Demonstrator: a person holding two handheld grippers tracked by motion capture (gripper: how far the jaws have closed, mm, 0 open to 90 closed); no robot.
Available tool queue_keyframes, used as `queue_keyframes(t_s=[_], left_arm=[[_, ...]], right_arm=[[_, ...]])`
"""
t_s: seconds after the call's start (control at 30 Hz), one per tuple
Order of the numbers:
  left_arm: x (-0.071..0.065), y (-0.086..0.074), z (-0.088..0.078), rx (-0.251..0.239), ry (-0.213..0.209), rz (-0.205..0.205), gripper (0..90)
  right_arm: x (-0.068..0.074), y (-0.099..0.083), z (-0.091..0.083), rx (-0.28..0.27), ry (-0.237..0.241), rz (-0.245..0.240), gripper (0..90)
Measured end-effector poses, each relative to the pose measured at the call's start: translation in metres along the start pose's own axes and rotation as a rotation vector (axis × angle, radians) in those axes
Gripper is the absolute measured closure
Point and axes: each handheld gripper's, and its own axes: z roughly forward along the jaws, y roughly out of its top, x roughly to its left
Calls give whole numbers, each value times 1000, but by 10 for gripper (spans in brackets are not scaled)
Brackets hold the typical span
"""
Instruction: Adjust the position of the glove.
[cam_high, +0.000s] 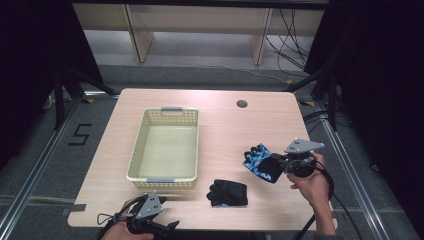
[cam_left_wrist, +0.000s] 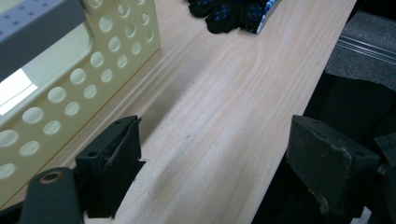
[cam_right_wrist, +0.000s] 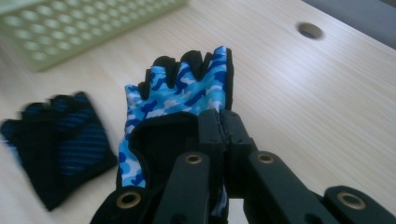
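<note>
A blue camouflage fingerless glove (cam_high: 261, 162) hangs just above the table at the right, pinched at its cuff by my right gripper (cam_high: 278, 163). In the right gripper view the jaws are shut on the glove (cam_right_wrist: 187, 91), whose fingers point away, with my gripper (cam_right_wrist: 223, 126) at its wrist edge. A second glove (cam_high: 228, 193), black with blue stripes, lies flat near the front edge and also shows in the right gripper view (cam_right_wrist: 56, 140). My left gripper (cam_high: 167, 226) rests at the front left corner, its jaws open (cam_left_wrist: 212, 161) over bare wood.
A pale yellow perforated basket (cam_high: 138, 152) stands on the left half of the wooden table (cam_high: 235, 130); its wall (cam_left_wrist: 70, 88) is close beside my left gripper. A round cable hole (cam_high: 242, 104) sits at the back right. The table's front edge runs just under my left gripper.
</note>
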Motion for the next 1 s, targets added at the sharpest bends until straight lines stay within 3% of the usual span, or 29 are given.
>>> queue_keyframes(t_s=[0.07,0.1,0.13,0.2,0.23,0.43,0.7,0.93,0.97,1.0], left_arm=[[-1,0,1,-16,-5,-8,175],[0,1,-1,-2,6,26,175],[-1,0,0,-8,6,-2,174],[-1,0,1,-6,4,13,174],[-1,0,2,-6,4,-1,174],[-1,1,4,2,1,0,174],[-6,3,10,2,-12,2,175],[-5,3,11,8,-12,11,175],[-7,3,10,10,-16,2,175],[-6,4,10,24,-36,20,176]], right_arm=[[9,5,2,-21,63,-12,893],[12,7,4,-31,101,-31,893],[17,9,5,-31,133,-33,893],[21,12,10,-50,197,-91,892],[24,13,12,-55,219,-100,893],[34,17,29,-27,385,-148,892],[48,19,50,41,496,-212,892],[50,22,69,73,543,-260,892],[50,22,73,79,561,-269,891],[51,22,75,88,568,-275,891]])
